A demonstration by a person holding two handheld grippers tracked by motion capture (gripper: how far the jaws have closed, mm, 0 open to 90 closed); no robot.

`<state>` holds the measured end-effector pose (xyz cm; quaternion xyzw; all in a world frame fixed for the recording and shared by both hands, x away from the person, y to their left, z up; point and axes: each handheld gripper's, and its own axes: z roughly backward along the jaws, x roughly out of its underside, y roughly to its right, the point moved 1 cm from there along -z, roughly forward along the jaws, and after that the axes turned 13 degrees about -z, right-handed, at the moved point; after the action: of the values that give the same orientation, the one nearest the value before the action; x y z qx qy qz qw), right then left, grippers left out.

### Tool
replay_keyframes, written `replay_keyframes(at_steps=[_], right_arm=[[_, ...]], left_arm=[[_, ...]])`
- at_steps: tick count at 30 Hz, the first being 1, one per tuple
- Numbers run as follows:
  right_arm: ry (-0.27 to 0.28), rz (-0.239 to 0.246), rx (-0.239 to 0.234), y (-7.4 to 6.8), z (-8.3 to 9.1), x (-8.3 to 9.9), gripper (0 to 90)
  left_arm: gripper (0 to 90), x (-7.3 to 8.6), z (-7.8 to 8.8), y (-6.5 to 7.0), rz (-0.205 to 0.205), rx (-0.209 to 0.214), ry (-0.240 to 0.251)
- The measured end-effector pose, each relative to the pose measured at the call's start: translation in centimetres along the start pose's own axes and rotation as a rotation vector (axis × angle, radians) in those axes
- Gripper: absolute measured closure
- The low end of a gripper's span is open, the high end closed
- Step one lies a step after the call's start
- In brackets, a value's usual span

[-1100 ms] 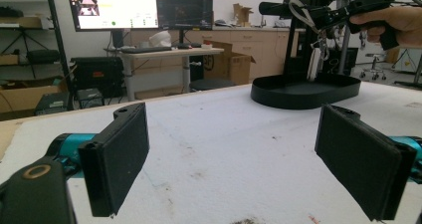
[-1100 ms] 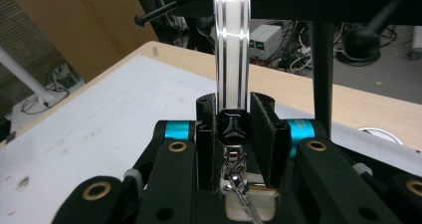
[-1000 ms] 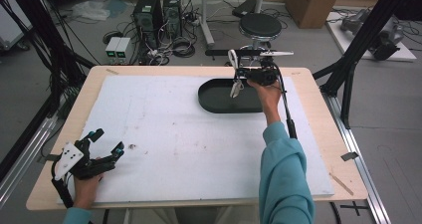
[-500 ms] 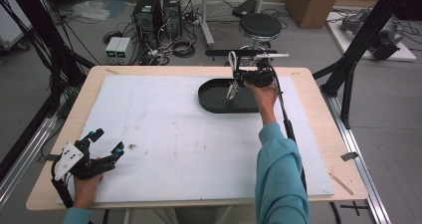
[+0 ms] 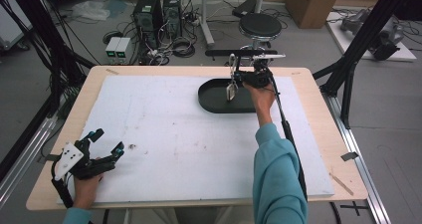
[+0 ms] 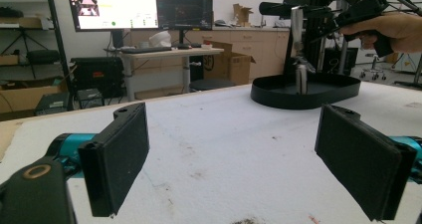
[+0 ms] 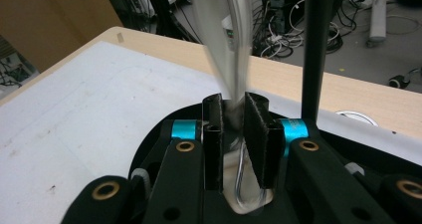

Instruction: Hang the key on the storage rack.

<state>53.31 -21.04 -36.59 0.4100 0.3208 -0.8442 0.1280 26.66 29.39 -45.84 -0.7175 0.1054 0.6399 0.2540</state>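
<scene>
Right tongs (image 7: 232, 134) clamp a blurred silvery utensil (image 7: 234, 45) (kind unclear) over the black tray (image 5: 211, 97).

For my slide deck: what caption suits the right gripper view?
Right gripper clamps a shiny metal utensil above the black tray.

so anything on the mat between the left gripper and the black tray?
Nothing but bare white mat with a few dark specks. The high view shows the stretch from the left gripper to the black tray free of objects, and the left gripper view agrees.
</scene>
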Motion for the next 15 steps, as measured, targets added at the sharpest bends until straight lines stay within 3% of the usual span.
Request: replay_keyframes(at_steps=[5, 7, 11, 14, 15], right_arm=[[-0.001, 0.031, 0.018, -0.3, 0.3, -0.1, 74.9], [-0.005, 0.051, 0.027, -0.6, 0.5, -0.1, 69.4], [0.012, 0.122, 0.038, -1.7, 1.2, -0.3, 44.6], [0.013, 0.106, -0.035, -2.6, 1.9, -0.4, 18.9], [0.021, 0.133, -0.005, -3.1, 2.2, -0.4, 9.4]], left_arm=[[14.2, 0.0, 0.0, 0.0, 0.004, -0.001, 0.002], [14.3, 0.0, 0.0, 0.0, 0.005, -0.002, 0.003], [14.3, 0.0, 0.0, 0.0, 0.004, -0.001, 0.003], [14.3, 0.0, 0.0, 0.0, 0.004, -0.001, 0.003], [14.2, 0.0, 0.0, 0.0, 0.007, -0.003, 0.003]])
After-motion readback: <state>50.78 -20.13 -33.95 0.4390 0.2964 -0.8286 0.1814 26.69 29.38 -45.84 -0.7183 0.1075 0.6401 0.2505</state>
